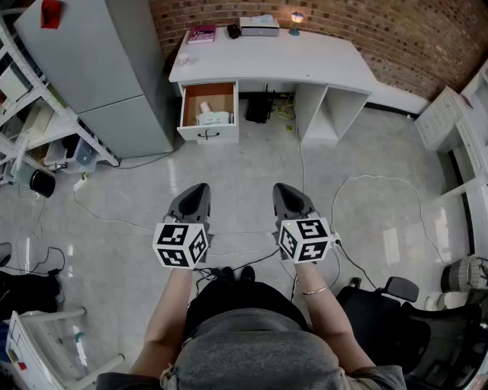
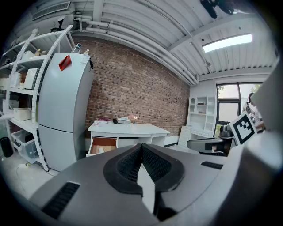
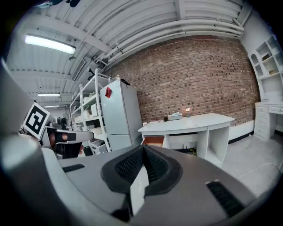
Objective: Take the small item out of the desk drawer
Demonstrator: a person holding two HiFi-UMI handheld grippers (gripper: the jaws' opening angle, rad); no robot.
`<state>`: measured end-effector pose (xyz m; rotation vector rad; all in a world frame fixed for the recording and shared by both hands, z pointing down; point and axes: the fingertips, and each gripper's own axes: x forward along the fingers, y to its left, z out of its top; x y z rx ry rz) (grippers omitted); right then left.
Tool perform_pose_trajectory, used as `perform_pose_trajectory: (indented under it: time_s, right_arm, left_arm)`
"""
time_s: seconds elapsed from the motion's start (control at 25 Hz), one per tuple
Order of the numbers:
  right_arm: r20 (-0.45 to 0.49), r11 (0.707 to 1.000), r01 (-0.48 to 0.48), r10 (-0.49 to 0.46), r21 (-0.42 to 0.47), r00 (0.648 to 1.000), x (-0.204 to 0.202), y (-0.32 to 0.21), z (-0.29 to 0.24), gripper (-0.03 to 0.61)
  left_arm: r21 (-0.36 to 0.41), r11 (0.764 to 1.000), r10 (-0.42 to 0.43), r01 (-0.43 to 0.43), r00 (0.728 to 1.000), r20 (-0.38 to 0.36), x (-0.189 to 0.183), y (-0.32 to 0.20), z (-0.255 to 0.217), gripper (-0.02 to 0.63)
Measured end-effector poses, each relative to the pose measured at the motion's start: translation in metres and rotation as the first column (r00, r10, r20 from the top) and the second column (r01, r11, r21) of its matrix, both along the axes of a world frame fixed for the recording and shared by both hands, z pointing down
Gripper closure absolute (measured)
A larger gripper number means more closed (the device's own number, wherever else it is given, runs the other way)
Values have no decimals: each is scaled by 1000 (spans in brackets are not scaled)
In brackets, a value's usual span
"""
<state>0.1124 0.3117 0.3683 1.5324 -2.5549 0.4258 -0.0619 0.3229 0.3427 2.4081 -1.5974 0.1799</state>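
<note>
Far ahead stands a white desk (image 1: 305,61) against the brick wall, its left drawer (image 1: 207,135) pulled open. A small white item (image 1: 213,117) lies inside the drawer. Both grippers hang over the floor, well short of the desk. My left gripper (image 1: 200,188) is shut with nothing in it, and my right gripper (image 1: 284,187) is shut and empty too. The left gripper view shows the closed jaws of the left gripper (image 2: 141,146) pointing at the open drawer (image 2: 102,145). In the right gripper view the right gripper (image 3: 143,148) points towards the desk (image 3: 190,123).
A grey fridge (image 1: 99,68) and white shelving (image 1: 30,114) stand left of the desk. Cables (image 1: 366,183) trail across the tiled floor. A black office chair (image 1: 404,320) is at my right. A book (image 1: 201,33), a box (image 1: 259,25) and a lamp (image 1: 296,21) sit on the desktop.
</note>
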Motion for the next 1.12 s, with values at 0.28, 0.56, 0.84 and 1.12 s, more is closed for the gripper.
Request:
perform_pose_trajectory:
  time_s: [0.28, 0.56, 0.84, 1.12]
  right_arm:
    - [-11, 999, 33, -33, 6, 999, 0, 11, 4, 577]
    - [4, 1000, 21, -21, 21, 1000, 9, 9, -2, 574]
    - [23, 1000, 18, -18, -11, 1000, 13, 10, 8, 574]
    - [34, 999, 21, -20, -34, 999, 14, -3, 13, 574]
  left_arm:
    - [-15, 1000, -3, 2, 1000, -31, 4, 5, 7, 592]
    - [11, 1000, -26, 26, 999, -48, 7, 6, -2, 591]
    - [-1, 1000, -14, 14, 999, -46, 12, 2, -1, 581]
    - [-21, 999, -24, 24, 999, -36, 11, -16, 3, 495]
